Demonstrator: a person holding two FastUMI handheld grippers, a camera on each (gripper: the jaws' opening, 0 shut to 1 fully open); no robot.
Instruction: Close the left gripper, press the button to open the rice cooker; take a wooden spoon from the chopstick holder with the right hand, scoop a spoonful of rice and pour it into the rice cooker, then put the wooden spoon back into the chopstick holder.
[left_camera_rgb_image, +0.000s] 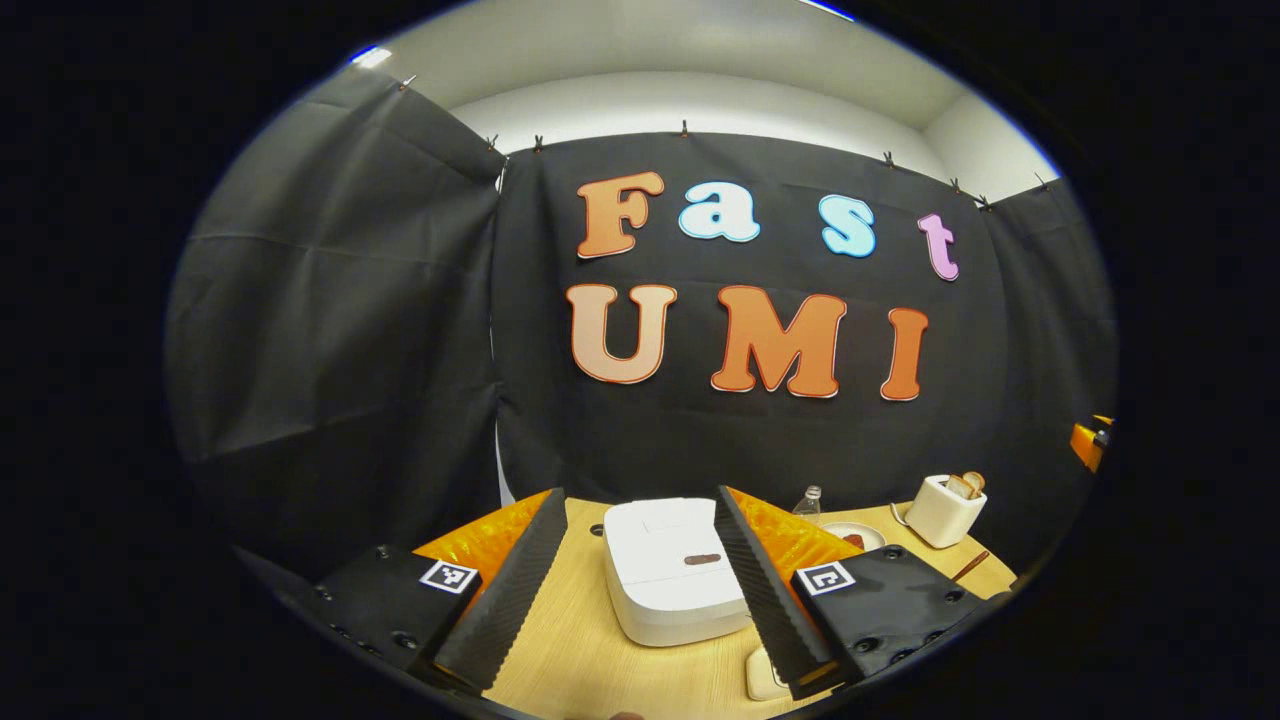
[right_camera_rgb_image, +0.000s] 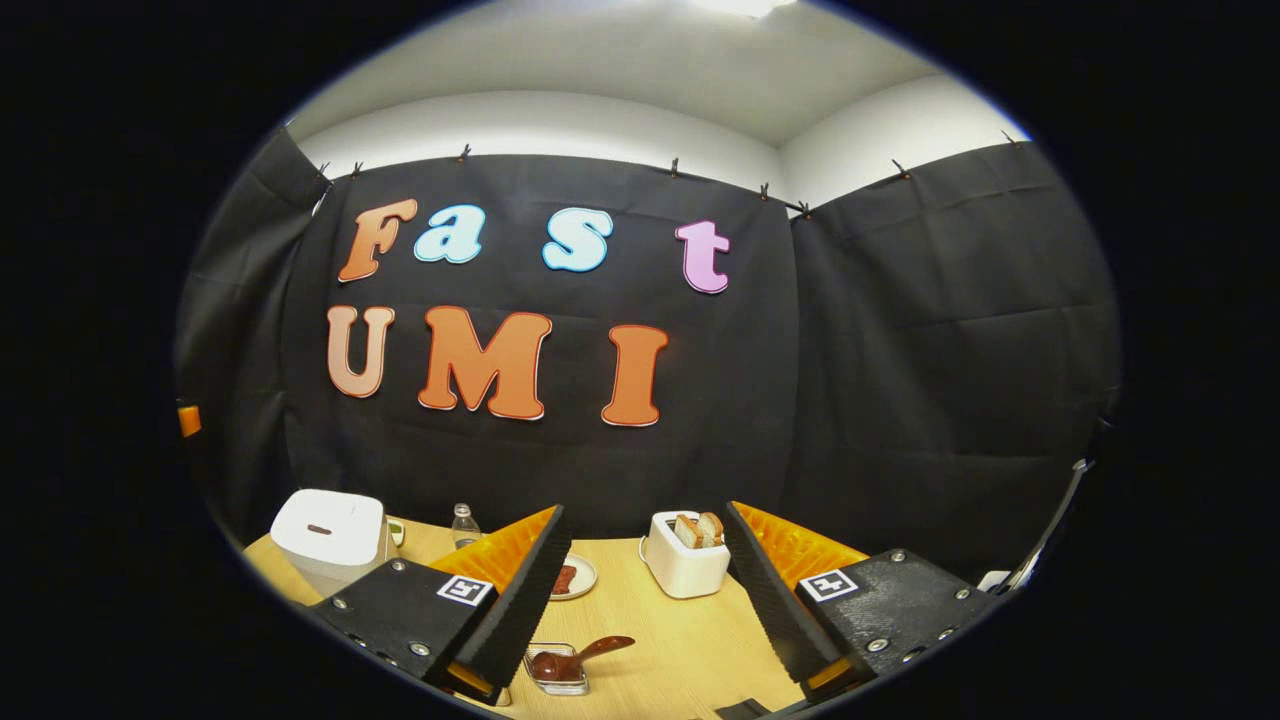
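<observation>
The left hand-held gripper hovers with its fingers spread wide over the near edge of the closed white rice cooker on the bench; pressing like this, the button could slip between the fingers, so I judge it must close first. The right hand-held gripper is also spread and empty, and a wooden spoon lies in a small clear holder near it; a hasty grab could tip that holder. I count one cooker, one spoon, one toaster, one bottle, one small plate.
</observation>
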